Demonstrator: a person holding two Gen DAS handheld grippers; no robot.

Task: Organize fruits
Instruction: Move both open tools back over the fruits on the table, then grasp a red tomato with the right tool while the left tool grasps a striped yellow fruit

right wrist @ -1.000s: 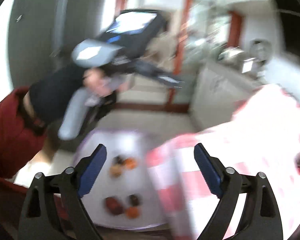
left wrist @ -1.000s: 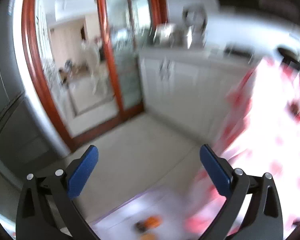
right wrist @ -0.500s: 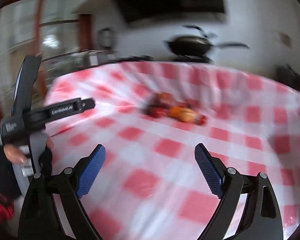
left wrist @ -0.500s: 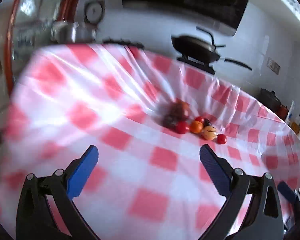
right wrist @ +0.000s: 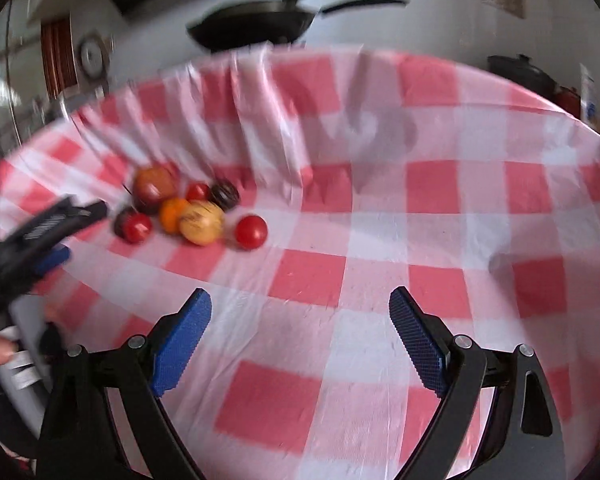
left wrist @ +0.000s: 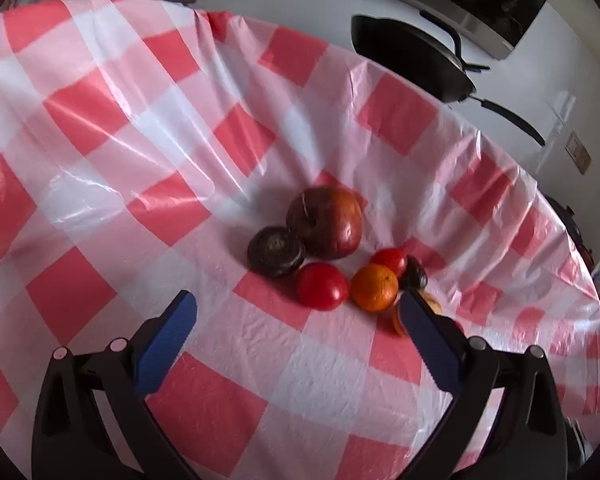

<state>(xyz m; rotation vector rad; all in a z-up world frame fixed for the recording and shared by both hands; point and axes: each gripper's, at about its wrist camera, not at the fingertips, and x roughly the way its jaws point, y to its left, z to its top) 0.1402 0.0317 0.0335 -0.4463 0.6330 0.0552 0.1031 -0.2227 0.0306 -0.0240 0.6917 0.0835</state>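
Red-and-white surface: a checked plastic tablecloth (left wrist: 204, 396), wrinkled, carries everything in play.
Fruit cluster: a tight group near the middle of the cloth, comprising a dark red apple (left wrist: 326, 221), a dark round fruit (left wrist: 276, 251) touching it, a red tomato (left wrist: 322, 286), an orange (left wrist: 375, 287), a smaller tomato (left wrist: 389, 261) and a small dark fruit (left wrist: 413, 273).
Outliers: in the right wrist view, a yellow fruit (right wrist: 201, 222) and a lone tomato (right wrist: 251, 232) lie at the right end of the group.
Left gripper (left wrist: 296, 320): released, jaws spread wide, nothing between them; the cluster lies just ahead, the red tomato nearly on its centre line.
Right gripper (right wrist: 300, 320): also released and empty; the cluster lies far ahead and to its left.
Deciding relation: the left gripper is clearly nearer, so the first pick likely falls to it.
Long axis: the group runs roughly left to right, across the left gripper's line of approach.
Destination: no bowl or tray visible.
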